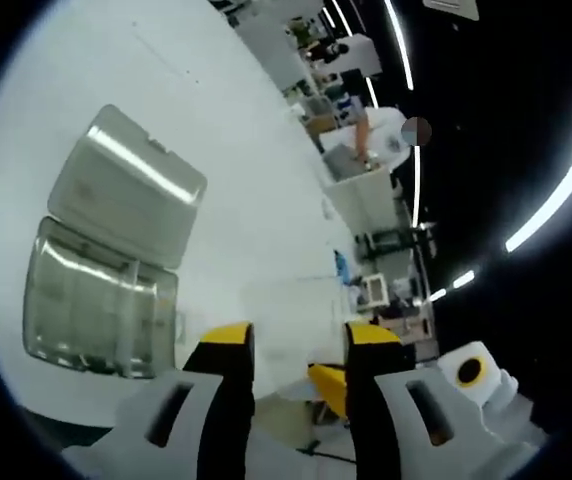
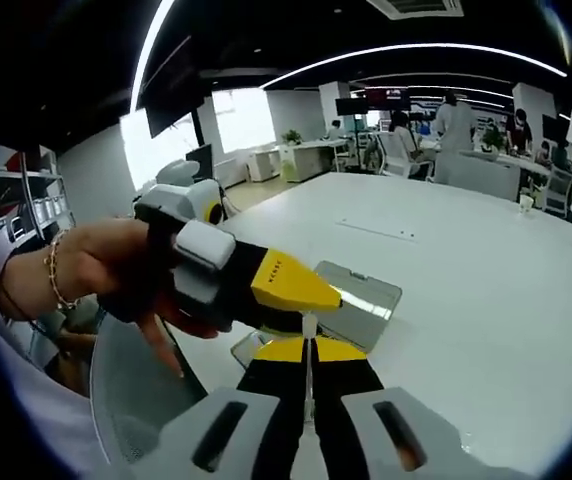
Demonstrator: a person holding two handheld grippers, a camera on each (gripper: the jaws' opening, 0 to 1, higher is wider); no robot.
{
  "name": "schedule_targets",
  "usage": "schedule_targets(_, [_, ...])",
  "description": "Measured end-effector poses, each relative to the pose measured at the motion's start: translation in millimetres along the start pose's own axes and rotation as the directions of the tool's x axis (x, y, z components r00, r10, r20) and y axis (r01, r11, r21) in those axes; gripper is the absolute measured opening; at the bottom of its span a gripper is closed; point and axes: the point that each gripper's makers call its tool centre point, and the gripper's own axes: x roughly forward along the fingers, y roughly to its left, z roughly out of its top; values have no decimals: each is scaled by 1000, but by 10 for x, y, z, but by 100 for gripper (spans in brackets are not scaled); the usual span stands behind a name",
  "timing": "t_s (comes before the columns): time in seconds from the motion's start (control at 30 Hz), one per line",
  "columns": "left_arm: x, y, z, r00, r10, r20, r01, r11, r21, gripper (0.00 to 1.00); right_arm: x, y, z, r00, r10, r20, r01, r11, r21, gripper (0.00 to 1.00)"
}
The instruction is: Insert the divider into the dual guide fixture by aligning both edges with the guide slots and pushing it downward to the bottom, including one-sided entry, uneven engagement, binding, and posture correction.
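White table point(image 1: 266, 200), open clear box point(image 1: 106, 270)

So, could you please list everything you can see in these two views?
fixture box: one, clear plastic, on the table in the left gripper view, its lid hinged open.
divider: one, thin pale sheet seen edge-on, pinched in the right gripper.
table: one, white, large.
desks: several, white, far background.
people: several, standing at the far desks.
hand: one, gold bracelet on the wrist, holding the left gripper.
left gripper: black and yellow jaws, open.
right gripper: black and yellow jaws, shut on the divider.
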Motion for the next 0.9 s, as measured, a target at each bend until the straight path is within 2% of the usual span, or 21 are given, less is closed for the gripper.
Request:
schedule_targets(0.17, [-4,-2,-15,1000,-10,6,10,1000,5,32,-9,20,-26,998,20,-60,-23,998,-51,0])
schedule_targets(0.27, [-1,7,-22,1000,-10,8,10,1000,13,32,-7,32,-22,995,44,-90,-48,998,-49,6])
schedule_targets(0.37, [8,52,-49,1000,0,0,0,999,37,32,0,-1,-7,991,47,-123,-55,996,-67,3])
schedule_targets(0.4, [13,80,-62,1000,5,-4,-5,999,52,32,13,-5,-27,986,60,-155,-72,995,-72,3])
schedule_targets(0.57, [-11,239,-56,1000,28,1,-28,998,55,32,146,57,-138,964,138,-225,-151,988,-43,2])
schedule_targets(0.9, [-89,368,11,997,77,17,-78,992,98,32,351,155,-200,939,169,-299,-201,976,-79,1])
